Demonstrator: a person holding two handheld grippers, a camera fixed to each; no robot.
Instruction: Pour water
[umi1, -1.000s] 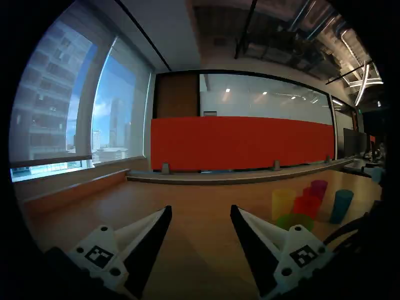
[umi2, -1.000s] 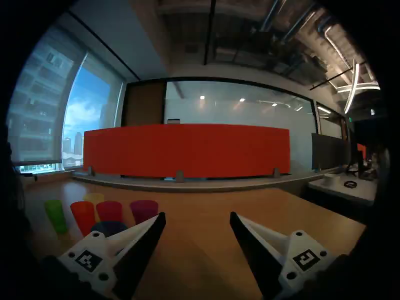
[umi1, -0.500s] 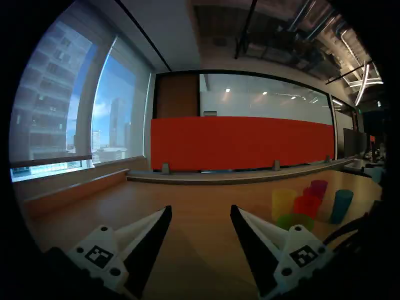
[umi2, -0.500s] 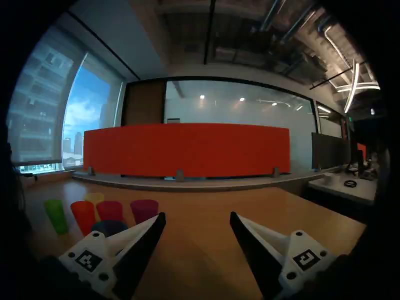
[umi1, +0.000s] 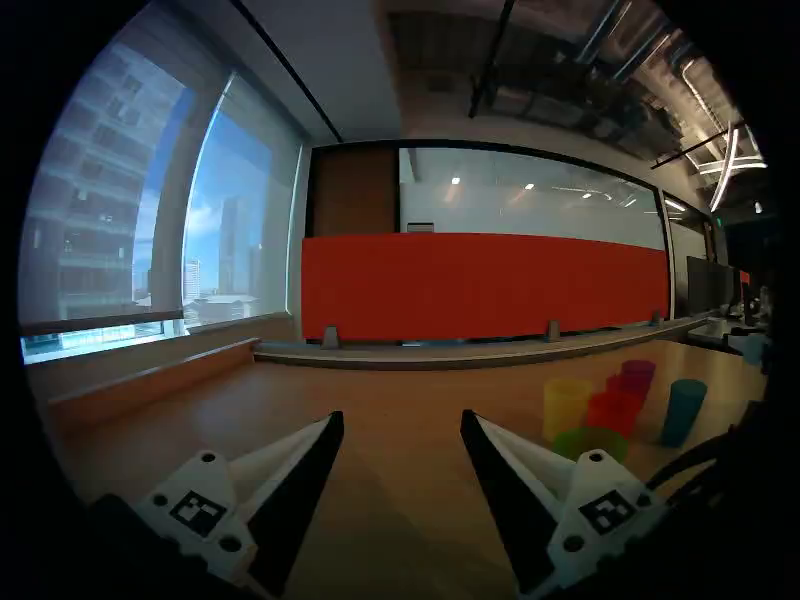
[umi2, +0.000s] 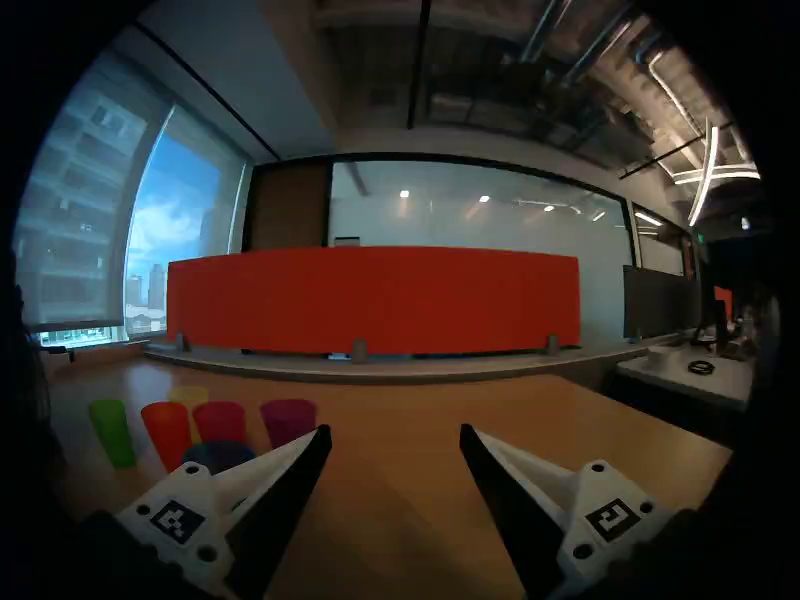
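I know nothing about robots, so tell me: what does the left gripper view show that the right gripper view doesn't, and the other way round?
Left gripper view: the left gripper, fingers open, with the coloured cups off to its right and a black cable at the lower right.
Right gripper view: the right gripper, also open, with the cups off to its left and a white side desk at the far right.
Shared: the wooden table, the red partition and the big window.
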